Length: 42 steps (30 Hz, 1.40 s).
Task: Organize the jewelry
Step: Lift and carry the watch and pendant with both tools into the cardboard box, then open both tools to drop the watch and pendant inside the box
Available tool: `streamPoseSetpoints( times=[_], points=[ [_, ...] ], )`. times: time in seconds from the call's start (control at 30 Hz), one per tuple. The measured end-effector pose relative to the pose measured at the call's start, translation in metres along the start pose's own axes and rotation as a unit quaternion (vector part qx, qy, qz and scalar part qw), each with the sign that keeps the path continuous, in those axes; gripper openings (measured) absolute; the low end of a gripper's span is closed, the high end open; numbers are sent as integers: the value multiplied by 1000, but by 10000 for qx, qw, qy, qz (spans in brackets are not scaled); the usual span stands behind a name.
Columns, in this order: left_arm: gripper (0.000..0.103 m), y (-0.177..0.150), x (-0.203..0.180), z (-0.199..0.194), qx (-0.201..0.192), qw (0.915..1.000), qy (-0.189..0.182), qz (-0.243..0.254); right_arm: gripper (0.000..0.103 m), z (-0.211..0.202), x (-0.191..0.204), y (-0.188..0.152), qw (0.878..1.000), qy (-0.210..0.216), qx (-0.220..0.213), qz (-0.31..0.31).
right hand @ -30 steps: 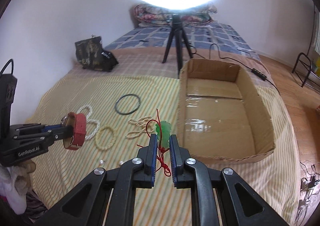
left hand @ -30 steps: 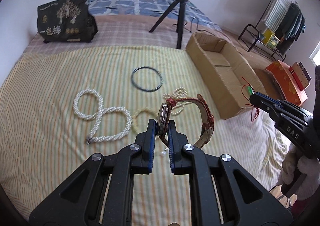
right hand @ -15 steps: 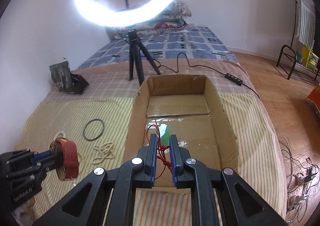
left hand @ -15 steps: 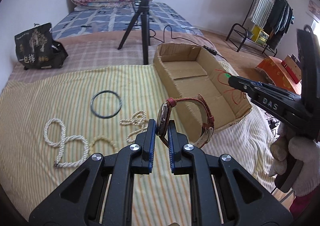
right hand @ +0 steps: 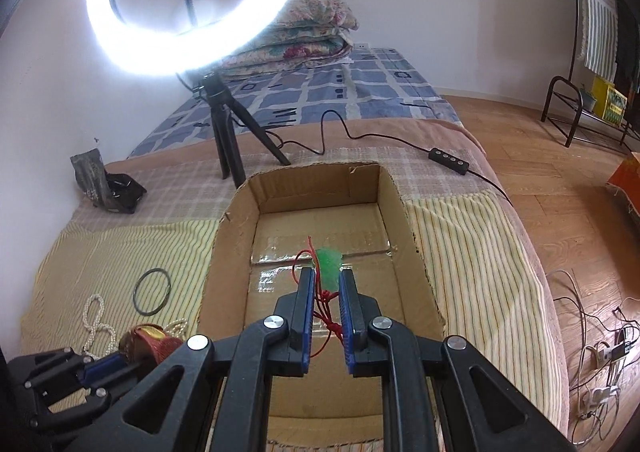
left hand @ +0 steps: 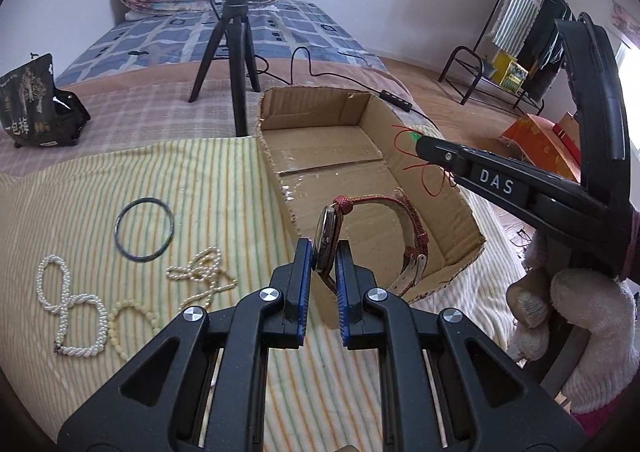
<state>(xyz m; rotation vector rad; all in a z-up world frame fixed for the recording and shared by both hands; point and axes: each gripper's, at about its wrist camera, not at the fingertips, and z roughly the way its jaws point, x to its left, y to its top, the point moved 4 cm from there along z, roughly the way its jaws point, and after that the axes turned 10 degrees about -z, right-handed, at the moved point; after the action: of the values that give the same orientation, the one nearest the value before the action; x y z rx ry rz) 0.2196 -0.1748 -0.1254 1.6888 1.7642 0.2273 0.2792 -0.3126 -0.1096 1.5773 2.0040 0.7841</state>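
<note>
My left gripper (left hand: 324, 248) is shut on a watch (left hand: 326, 240) with a red strap, held in the air at the near left corner of an open cardboard box (left hand: 276, 167). My right gripper (right hand: 324, 276) is shut on a green pendant (right hand: 329, 266) with a red cord, which hangs above the box floor (right hand: 320, 332). In the left wrist view the right gripper (left hand: 416, 139) reaches in from the right over the box. The left gripper (right hand: 100, 364) with the watch (right hand: 148, 342) shows at the lower left of the right wrist view.
On the striped sheet left of the box lie a dark bangle (left hand: 144, 230), a white pearl necklace (left hand: 68, 312), a cream bead bracelet (left hand: 134, 322) and a small pearl strand (left hand: 202, 272). A ring light on a tripod (left hand: 236, 51) stands behind the box. A black bag (left hand: 32, 103) sits at the far left.
Both grippers have moved to the right, from over the sheet to the box. The pendant now hangs over the box floor and the watch is at the box's near left corner.
</note>
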Motion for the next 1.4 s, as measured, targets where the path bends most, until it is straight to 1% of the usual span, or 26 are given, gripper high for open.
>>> streamPoseSetpoints(
  times=[0.33,0.47,0.5,0.53,0.57,0.6,0.63,0.67,0.7,0.73,0.83,0.9,1.07,1.3,1.4],
  points=[
    [10,4,-5,21,135,9999,-55,-41,10,16,-8,8,9999,54,24,87],
    [10,9,-2,22,123,9997,-134,-169,11,18,-11,10,9998,59,-26,195],
    [18,9,-1,21,99,9997,-130,-175,19,17,-12,11,9997,40,-44,223],
    [33,10,-1,21,62,9997,-136,-170,35,17,-13,12,9997,-3,-67,249],
    [41,11,-1,19,14,9998,-122,-162,41,16,-14,12,9996,-49,-115,266],
    [49,11,-1,18,-33,9998,-126,-161,49,15,-14,13,9995,-69,-147,269],
    [54,12,-1,17,-77,9998,-126,-155,58,13,-15,13,9994,-120,-165,278],
    [56,12,-2,16,-93,9998,-107,-143,65,13,-16,14,9992,-185,-172,295],
    [63,12,-2,16,-87,9998,-79,-134,76,11,-17,15,9990,-239,-199,310],
    [65,11,-2,16,-86,9998,-76,-130,82,9,-18,16,9987,-282,-260,326],
    [65,9,-4,16,-110,9999,-2,-42,89,7,-18,18,9985,-349,-270,312],
    [65,8,-5,15,-130,9999,58,21,91,7,-17,18,9985,-401,-266,277],
    [65,8,-4,14,-126,9999,54,13,91,6,-15,17,9985,-454,-216,215],
    [65,7,-1,0,-211,9997,57,58,91,-3,-10,18,9982,-506,-269,180],
    [65,8,5,-8,-256,9996,68,23,96,-8,-7,19,9980,-529,-302,195]
  ],
)
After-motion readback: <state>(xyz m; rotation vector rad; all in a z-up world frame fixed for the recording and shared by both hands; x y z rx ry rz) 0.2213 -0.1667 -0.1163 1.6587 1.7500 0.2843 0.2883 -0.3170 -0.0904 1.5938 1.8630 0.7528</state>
